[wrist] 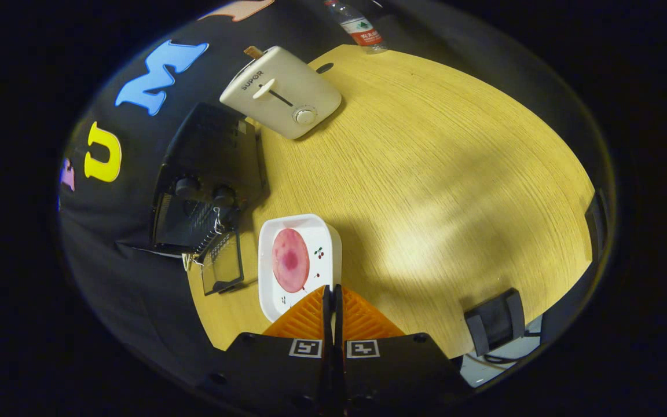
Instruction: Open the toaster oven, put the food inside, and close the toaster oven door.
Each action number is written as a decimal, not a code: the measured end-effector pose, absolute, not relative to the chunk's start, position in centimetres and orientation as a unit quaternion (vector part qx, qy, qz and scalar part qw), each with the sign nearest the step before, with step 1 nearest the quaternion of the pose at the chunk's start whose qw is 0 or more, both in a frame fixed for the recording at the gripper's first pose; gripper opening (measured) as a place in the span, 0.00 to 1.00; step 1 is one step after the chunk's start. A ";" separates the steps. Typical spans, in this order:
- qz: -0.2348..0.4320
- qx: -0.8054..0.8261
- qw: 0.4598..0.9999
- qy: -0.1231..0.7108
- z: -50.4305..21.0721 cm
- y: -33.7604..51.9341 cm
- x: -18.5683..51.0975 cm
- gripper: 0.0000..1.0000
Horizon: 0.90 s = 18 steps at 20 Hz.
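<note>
A black toaster oven (206, 168) stands at the table's edge against the booth wall, with two knobs on its front. Its glass door (222, 267) hangs open, a small chain at its hinge side. Beside the door sits a white square plate (310, 229) carrying a round pink slice of meat (290, 259). My gripper (332, 288) is shut, fingers pressed together with nothing visible between them. Its tips lie right at the plate's near rim; I cannot tell whether they touch it.
A white pop-up toaster (281, 92) stands beyond the oven on the wooden table (426, 174). A plastic water bottle (359, 26) is at the table's far edge. A black block (494, 321) sits at the table's near edge, right of the fingers.
</note>
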<state>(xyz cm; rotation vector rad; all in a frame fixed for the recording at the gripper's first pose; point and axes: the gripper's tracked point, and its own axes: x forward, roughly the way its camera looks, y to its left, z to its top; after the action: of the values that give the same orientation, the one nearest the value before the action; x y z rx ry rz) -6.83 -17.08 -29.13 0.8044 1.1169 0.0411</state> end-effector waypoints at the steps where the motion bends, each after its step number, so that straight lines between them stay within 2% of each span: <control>1: 0.017 0.386 0.771 0.506 -28.6 -16.8 -7.2 0.01; 9: 0.020 0.427 0.777 0.463 -25.3 -14.1 -11.0 0.02; 18: 0.064 0.438 0.802 0.402 -18.1 -8.0 -10.8 0.02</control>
<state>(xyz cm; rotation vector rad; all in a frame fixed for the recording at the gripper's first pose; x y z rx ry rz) -10.84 -7.95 -18.07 0.9383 0.8619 0.1377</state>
